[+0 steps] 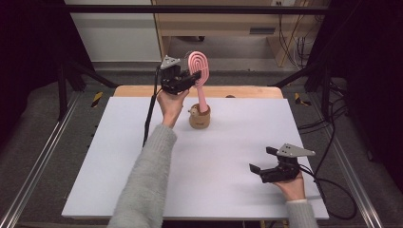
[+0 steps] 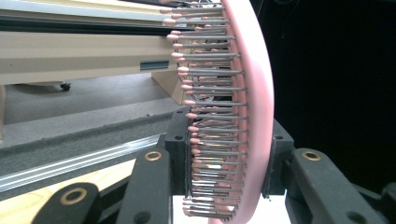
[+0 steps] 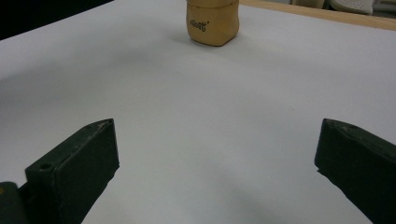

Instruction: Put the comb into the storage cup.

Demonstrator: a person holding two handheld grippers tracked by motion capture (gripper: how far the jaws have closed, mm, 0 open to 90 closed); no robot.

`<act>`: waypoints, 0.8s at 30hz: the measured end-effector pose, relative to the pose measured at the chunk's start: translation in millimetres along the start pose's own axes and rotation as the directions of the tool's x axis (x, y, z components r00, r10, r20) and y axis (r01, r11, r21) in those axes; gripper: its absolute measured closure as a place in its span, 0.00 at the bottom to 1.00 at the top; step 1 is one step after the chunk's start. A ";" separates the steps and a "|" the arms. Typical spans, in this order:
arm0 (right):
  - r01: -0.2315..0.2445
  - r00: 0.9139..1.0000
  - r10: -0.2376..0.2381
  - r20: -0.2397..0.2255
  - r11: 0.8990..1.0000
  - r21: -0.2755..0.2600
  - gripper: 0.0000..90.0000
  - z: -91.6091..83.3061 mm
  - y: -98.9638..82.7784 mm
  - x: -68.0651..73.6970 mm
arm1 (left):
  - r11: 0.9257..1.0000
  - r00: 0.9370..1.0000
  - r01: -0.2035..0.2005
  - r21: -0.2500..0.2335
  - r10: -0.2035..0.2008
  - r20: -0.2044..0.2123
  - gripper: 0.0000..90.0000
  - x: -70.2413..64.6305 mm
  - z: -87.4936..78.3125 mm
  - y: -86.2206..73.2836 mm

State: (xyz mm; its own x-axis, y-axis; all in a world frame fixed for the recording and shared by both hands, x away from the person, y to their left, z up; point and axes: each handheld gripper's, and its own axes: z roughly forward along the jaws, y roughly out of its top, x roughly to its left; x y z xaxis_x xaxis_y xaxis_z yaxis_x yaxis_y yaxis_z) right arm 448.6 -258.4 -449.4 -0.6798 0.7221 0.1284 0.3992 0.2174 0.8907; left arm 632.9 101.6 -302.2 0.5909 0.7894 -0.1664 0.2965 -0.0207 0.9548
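Left gripper point(image 1: 190, 78) clamped on the pink brush point(image 1: 199, 71) head, handle down in the wooden holder point(image 1: 199, 117) near the worktop's point(image 1: 142, 190) far edge. Right gripper point(image 1: 263, 159) hangs wide open, holding nothing, near the right edge.

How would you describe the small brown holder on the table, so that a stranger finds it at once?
Look at the white table, towards its far edge near the middle. There a small tan wooden holder stands, with the handle of a pink hairbrush in it, which the left gripper clamps by the head. It is the one tan thing standing on the white surface.
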 end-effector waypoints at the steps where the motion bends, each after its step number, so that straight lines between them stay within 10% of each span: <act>1: 0.000 1.000 0.000 0.000 1.000 -0.001 0.00 -0.2 0.1 0.0 | 1.000 1.000 -0.001 0.001 0.001 -0.001 0.70 0.4 0.4 -0.4; 24: 0.000 1.000 0.000 -0.003 1.000 0.002 0.00 -0.6 0.2 -0.1 | 0.999 1.000 0.020 0.035 -0.020 -0.015 0.70 10.7 22.2 -20.7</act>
State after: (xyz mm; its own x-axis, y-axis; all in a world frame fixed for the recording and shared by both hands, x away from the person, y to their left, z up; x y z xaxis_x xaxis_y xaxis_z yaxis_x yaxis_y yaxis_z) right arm 448.4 -258.8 -449.0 -0.6813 0.7204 0.1297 0.4008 0.2189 0.8896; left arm 649.8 96.9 -329.1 0.5738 0.7986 -0.1816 0.3348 -0.0263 0.9419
